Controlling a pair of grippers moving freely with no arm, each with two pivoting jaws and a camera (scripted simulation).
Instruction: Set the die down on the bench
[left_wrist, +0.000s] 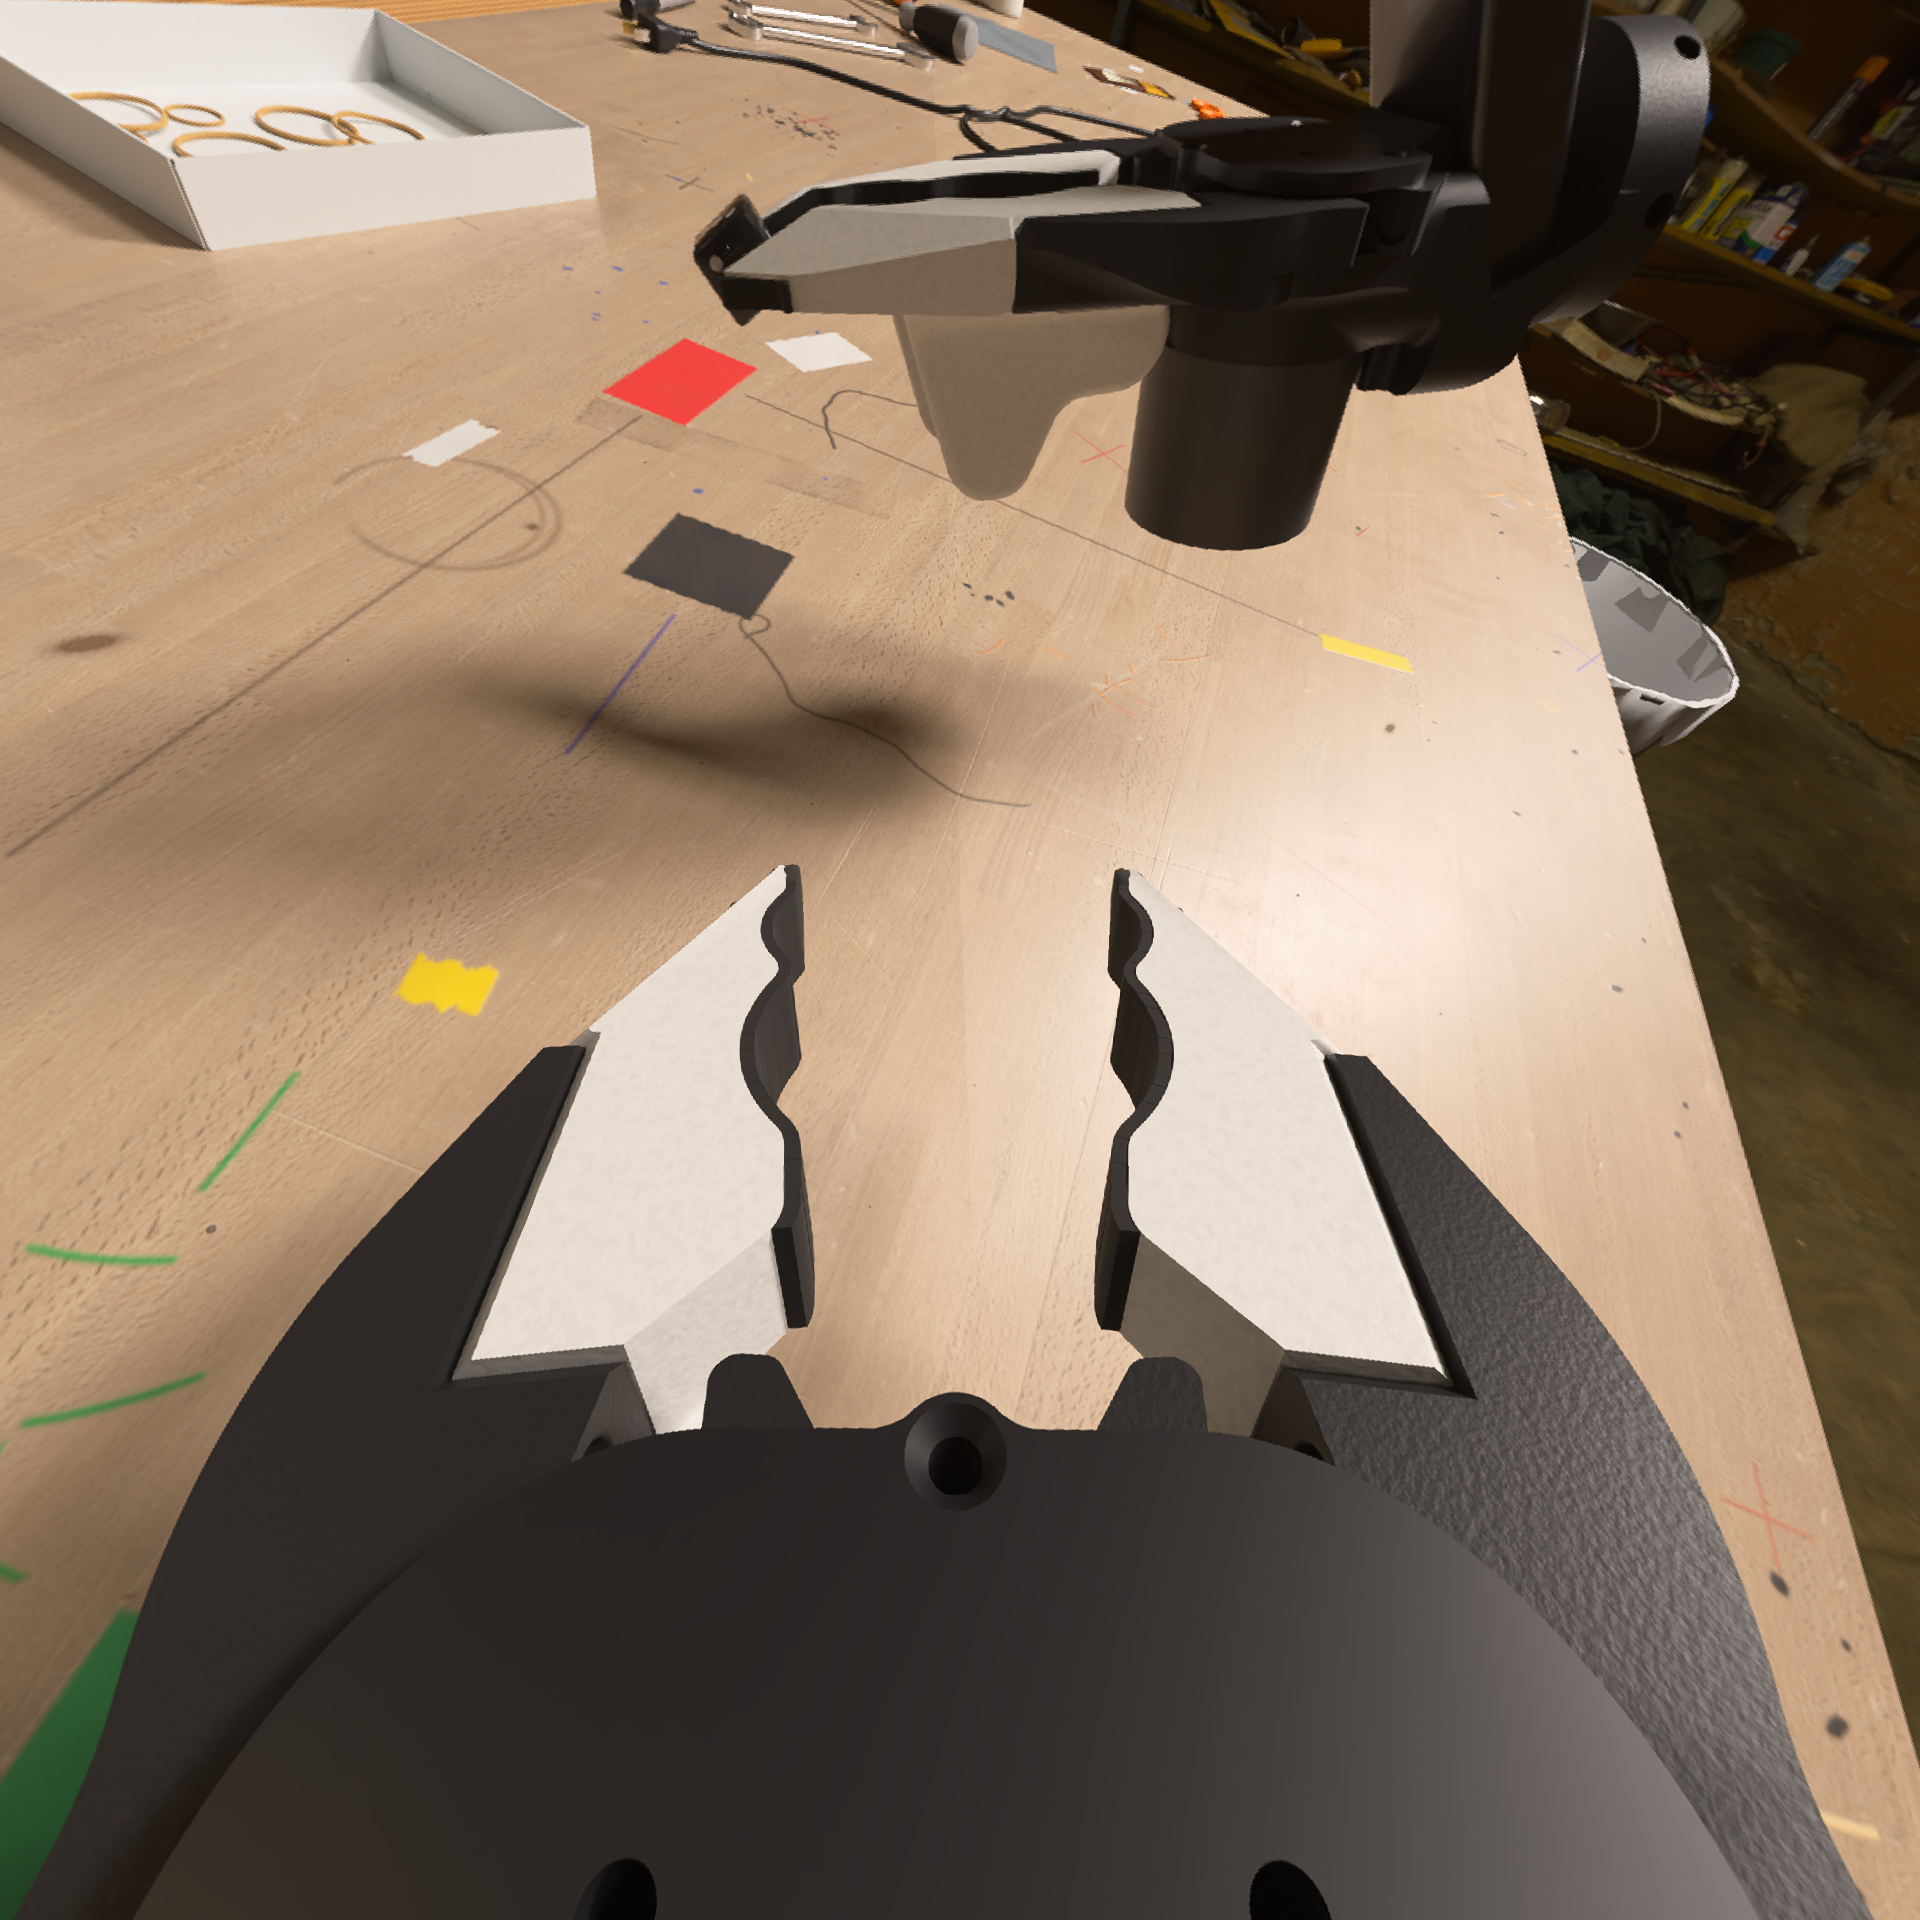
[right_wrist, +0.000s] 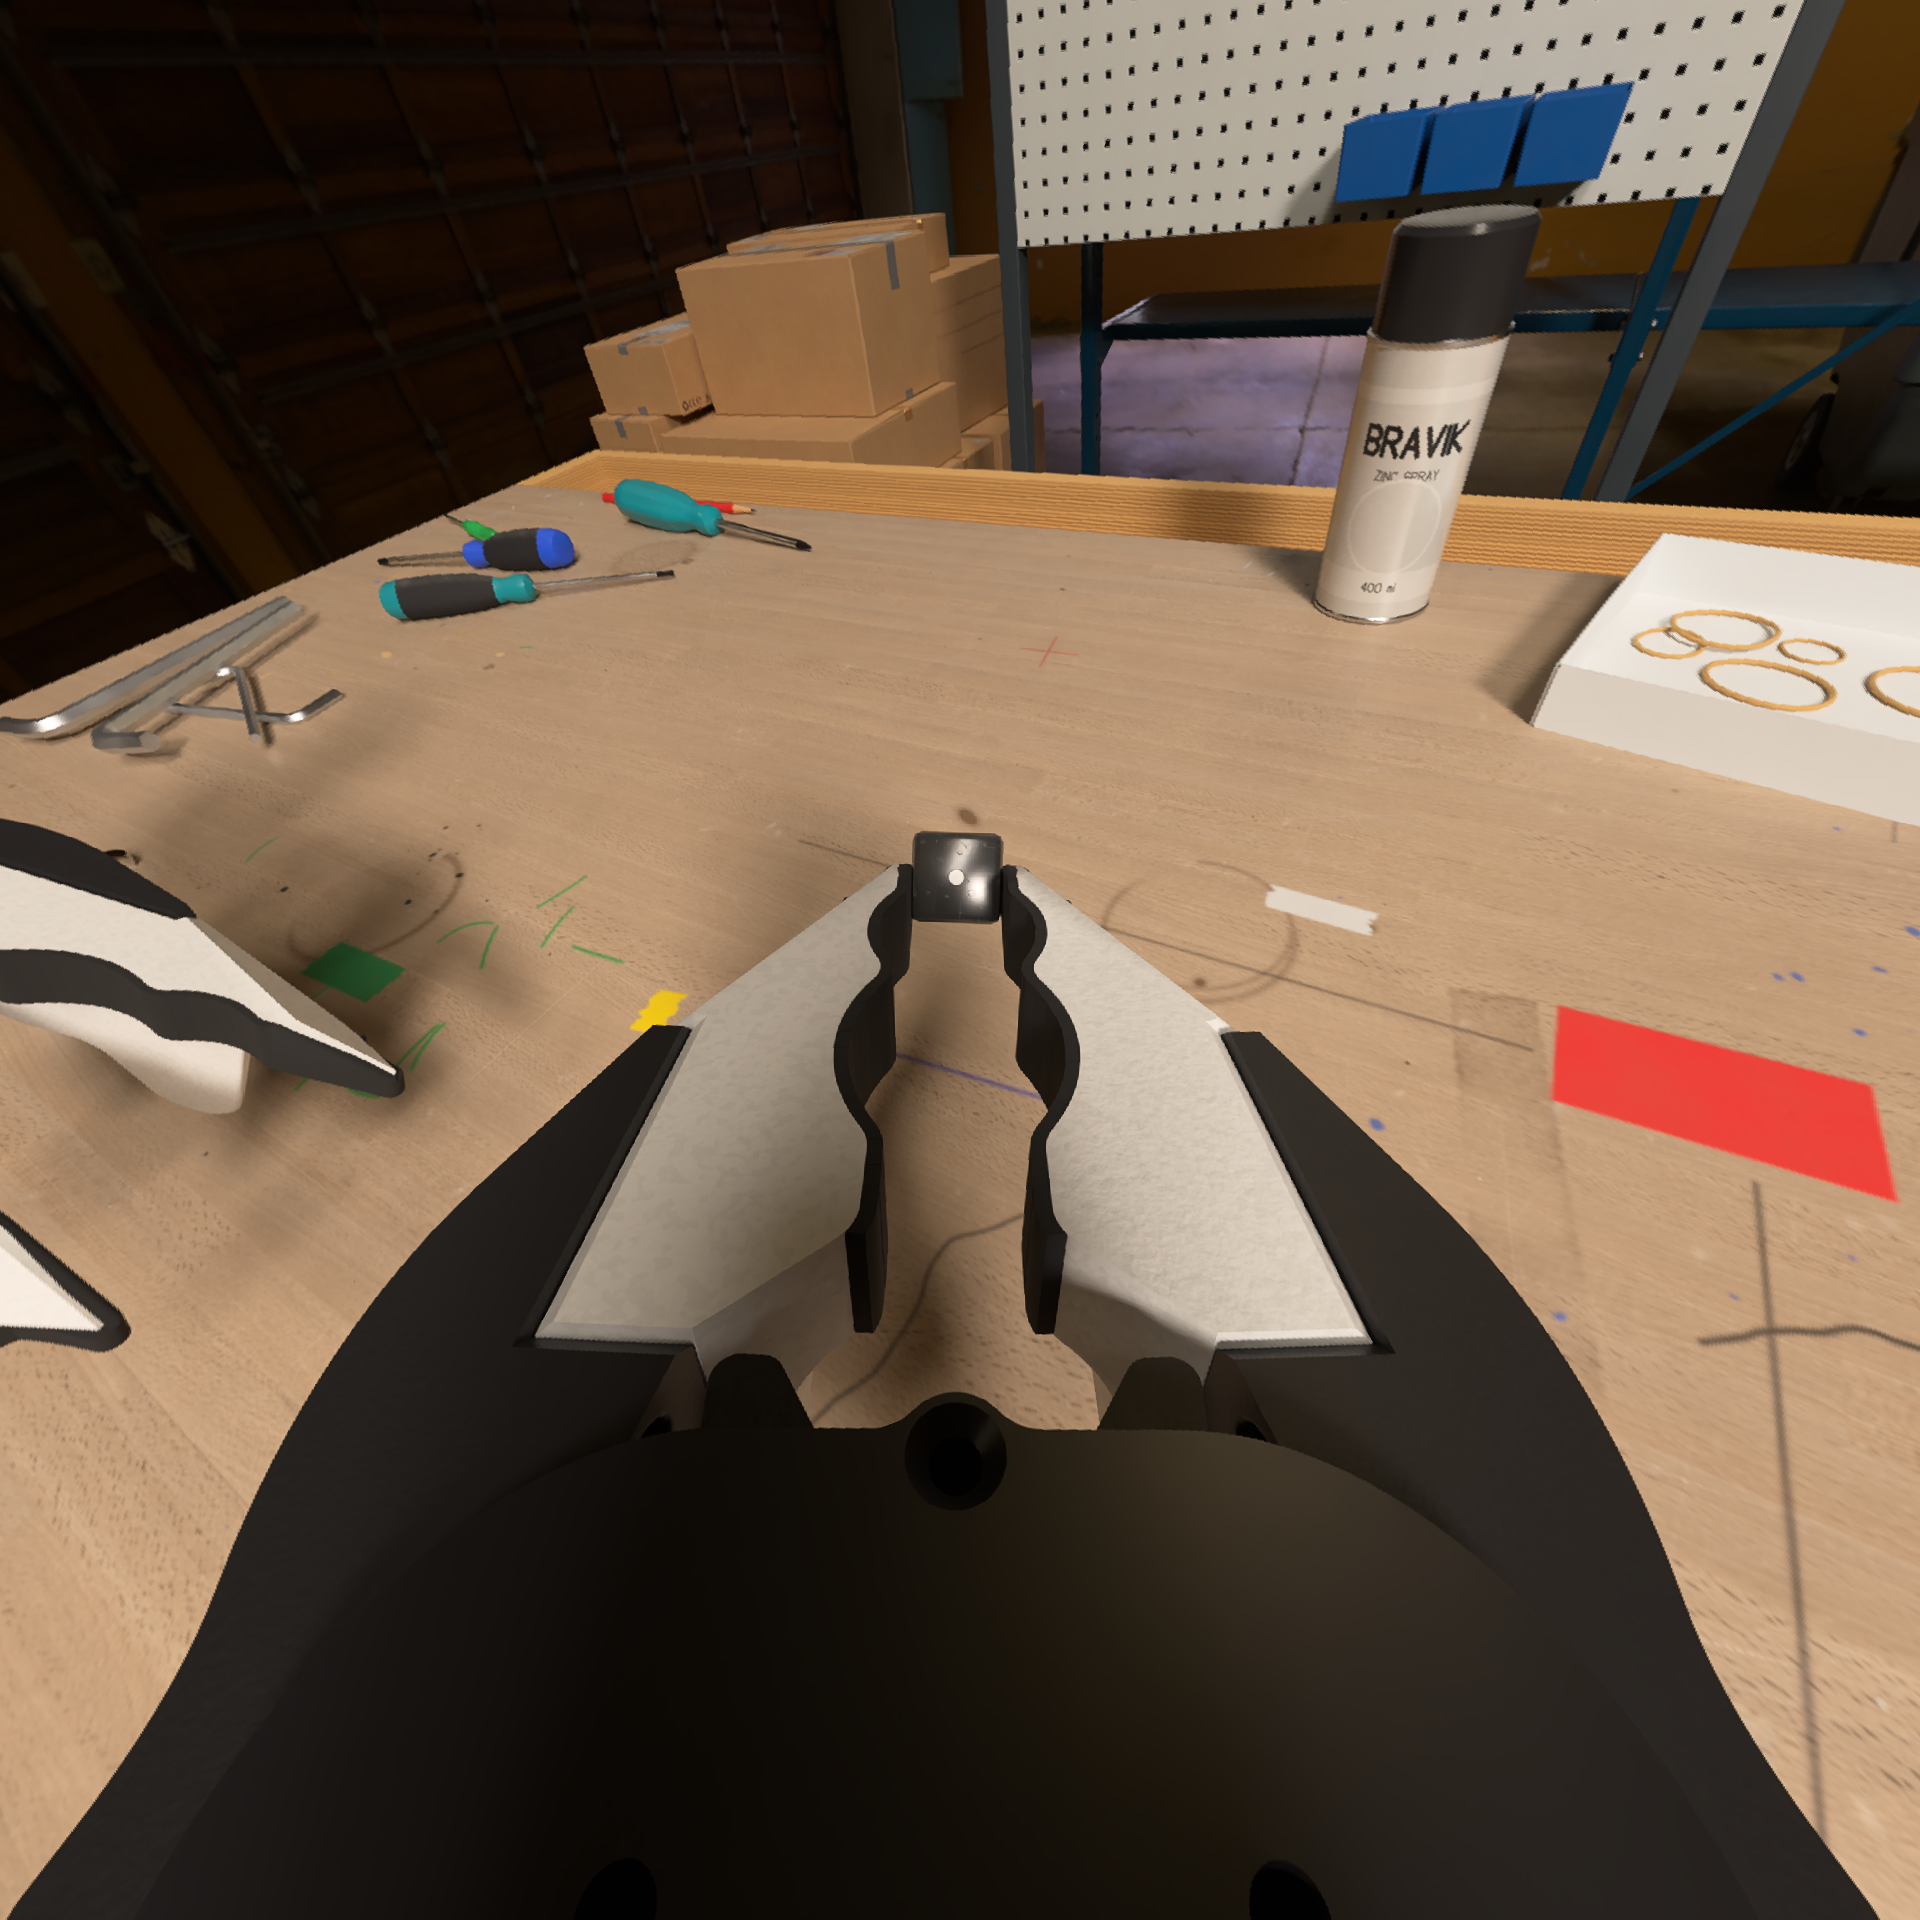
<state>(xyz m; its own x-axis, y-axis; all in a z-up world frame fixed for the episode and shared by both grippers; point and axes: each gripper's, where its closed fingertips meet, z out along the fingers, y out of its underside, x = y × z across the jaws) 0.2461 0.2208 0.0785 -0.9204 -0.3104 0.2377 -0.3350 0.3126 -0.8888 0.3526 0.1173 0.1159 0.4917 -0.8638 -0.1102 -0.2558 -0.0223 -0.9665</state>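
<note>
A small black die (right_wrist: 957, 878) with a white pip sits pinched between the tips of my right gripper (right_wrist: 957, 883), held above the wooden bench (right_wrist: 1039, 727). In the left wrist view the right gripper (left_wrist: 743, 260) hovers over the bench (left_wrist: 1039, 1039) at upper right, with the die (left_wrist: 732, 234) at its tips, well above the surface. My left gripper (left_wrist: 956, 883) is open and empty, low over the bench; its fingers (right_wrist: 260, 1029) show at the left edge of the right wrist view.
A white tray (left_wrist: 395, 187) with several rubber bands (right_wrist: 1756, 675) stands at the back. A spray can (right_wrist: 1403, 468), screwdrivers (right_wrist: 488, 592) and hex keys (right_wrist: 177, 696) lie near the far edge. Red (left_wrist: 681, 379), black (left_wrist: 712, 566) and yellow (left_wrist: 447, 982) tape patches mark the bench. The bench edge (left_wrist: 1662, 935) drops off right.
</note>
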